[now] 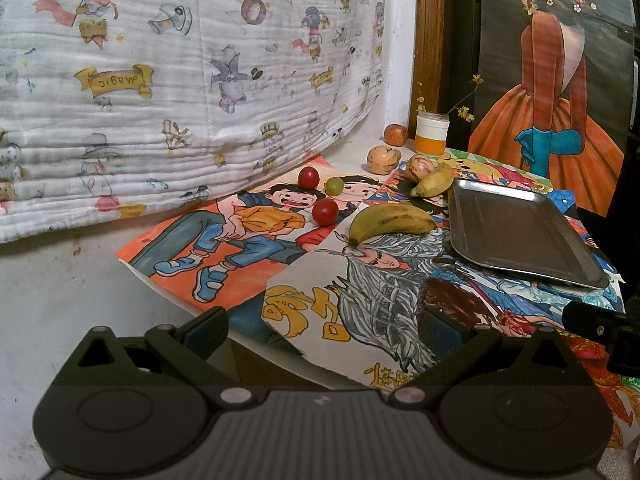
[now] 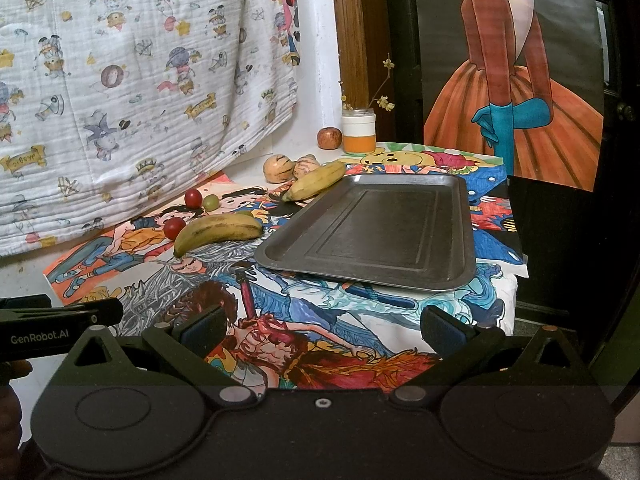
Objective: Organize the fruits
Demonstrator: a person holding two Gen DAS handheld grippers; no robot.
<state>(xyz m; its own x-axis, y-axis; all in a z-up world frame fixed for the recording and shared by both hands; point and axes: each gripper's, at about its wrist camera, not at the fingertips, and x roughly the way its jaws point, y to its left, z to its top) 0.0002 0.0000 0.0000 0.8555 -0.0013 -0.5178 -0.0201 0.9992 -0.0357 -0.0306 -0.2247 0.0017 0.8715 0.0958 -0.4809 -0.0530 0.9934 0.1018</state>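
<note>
Right wrist: metal tray (image 2: 372, 236) bare; bananas (image 2: 218, 232) beside it; both claws wide, unloaded.

Table (image 2: 400, 324) covered in overlapping drawings (image 2: 312, 340). Tray (image 2: 372, 232) lies on them, right side, nothing in it. All fruit sits left of the tray – near banana (image 2: 218, 232) just off its near-left corner, far banana (image 2: 318, 180) at its far-left corner. Three small round fruits (image 1: 324, 211) cluster left of and behind the near banana. Two melons (image 1: 383, 159) lie behind the far banana. Farthest back, by the wall – an apple (image 2: 329, 137), with a jar (image 2: 359, 131) just to its right. A cloth (image 2: 120, 80) hangs behind, left.
</note>
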